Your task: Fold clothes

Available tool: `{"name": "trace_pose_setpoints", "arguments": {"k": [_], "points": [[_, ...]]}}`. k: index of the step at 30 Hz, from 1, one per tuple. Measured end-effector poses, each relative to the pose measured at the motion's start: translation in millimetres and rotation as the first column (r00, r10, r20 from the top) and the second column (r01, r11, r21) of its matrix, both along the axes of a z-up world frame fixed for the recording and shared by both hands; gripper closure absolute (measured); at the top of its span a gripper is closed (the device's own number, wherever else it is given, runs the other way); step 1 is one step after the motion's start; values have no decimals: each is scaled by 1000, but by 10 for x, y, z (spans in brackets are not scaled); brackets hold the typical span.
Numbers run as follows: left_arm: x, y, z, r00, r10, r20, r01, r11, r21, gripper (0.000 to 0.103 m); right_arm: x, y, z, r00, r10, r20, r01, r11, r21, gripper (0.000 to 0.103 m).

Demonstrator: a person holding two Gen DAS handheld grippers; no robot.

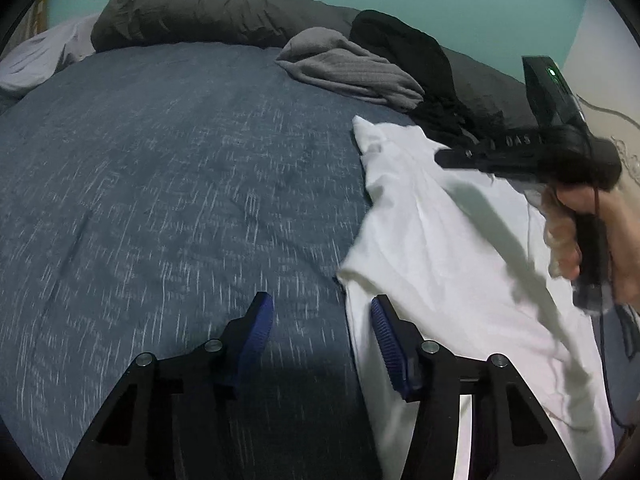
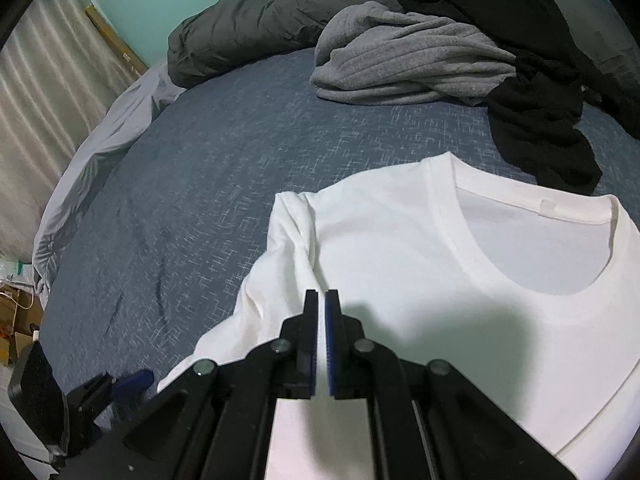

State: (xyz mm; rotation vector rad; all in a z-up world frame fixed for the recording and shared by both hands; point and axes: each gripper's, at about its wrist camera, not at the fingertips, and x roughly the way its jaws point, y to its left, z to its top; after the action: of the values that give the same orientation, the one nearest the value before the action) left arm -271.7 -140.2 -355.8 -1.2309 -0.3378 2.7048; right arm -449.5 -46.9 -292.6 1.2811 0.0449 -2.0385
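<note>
A white T-shirt point(image 2: 420, 280) lies flat on the blue bedspread point(image 2: 200, 160), neckline toward the pillows, its left sleeve bunched inward. My right gripper point(image 2: 322, 298) hovers just above the shirt's left shoulder with its jaws shut and nothing between them. In the left wrist view the same gripper point(image 1: 444, 158) hangs over the T-shirt point(image 1: 460, 248), held by a hand point(image 1: 568, 236). My left gripper point(image 1: 322, 316) is open at the shirt's left edge, one finger over the cloth and one over the bedspread. It also shows as the left gripper point(image 2: 116, 386) at the lower left.
A grey ribbed sweater point(image 2: 400, 64) and a black garment point(image 2: 540, 120) are piled beyond the shirt. A dark grey duvet point(image 2: 260, 28) is rolled along the head of the bed. A pale sheet point(image 2: 100, 152) and a curtain point(image 2: 36, 100) are at the left.
</note>
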Motion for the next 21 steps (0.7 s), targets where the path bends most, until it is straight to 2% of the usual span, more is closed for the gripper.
{"name": "trace_pose_setpoints", "arguments": {"k": [3,8,9,10,11,13,17,21], "points": [[-57,22,4,1000,-17,-11,17,999,-34,48,-1,-17,-30,1000,9,2,-9,1000,11,100],[-78,25,-40,999,-39,0,39,999,-36,49,-34,-6,-47,1000,4,9,-4,1000,10,100],[-78,30,-36,999,-49,1,49,998,-40,52,-38,-3,-46,1000,2,12,-3,1000,7,100],[-75,38,-30,998,-60,3,60,997,-51,62,-37,-2,-43,1000,0,14,0,1000,5,100],[-70,39,-30,998,-66,7,66,996,-54,66,-36,-2,-38,1000,-2,16,2,1000,3,100],[-61,25,-35,997,-75,14,75,997,-32,72,-33,-3,-27,1000,-8,21,8,1000,0,100],[-55,-64,18,998,-64,-6,65,995,71,72,-85,-39,43,999,-27,26,27,1000,-16,99],[-51,-101,77,999,-43,-18,45,995,94,71,-161,-172,63,999,-27,32,28,1000,-4,90]]}}
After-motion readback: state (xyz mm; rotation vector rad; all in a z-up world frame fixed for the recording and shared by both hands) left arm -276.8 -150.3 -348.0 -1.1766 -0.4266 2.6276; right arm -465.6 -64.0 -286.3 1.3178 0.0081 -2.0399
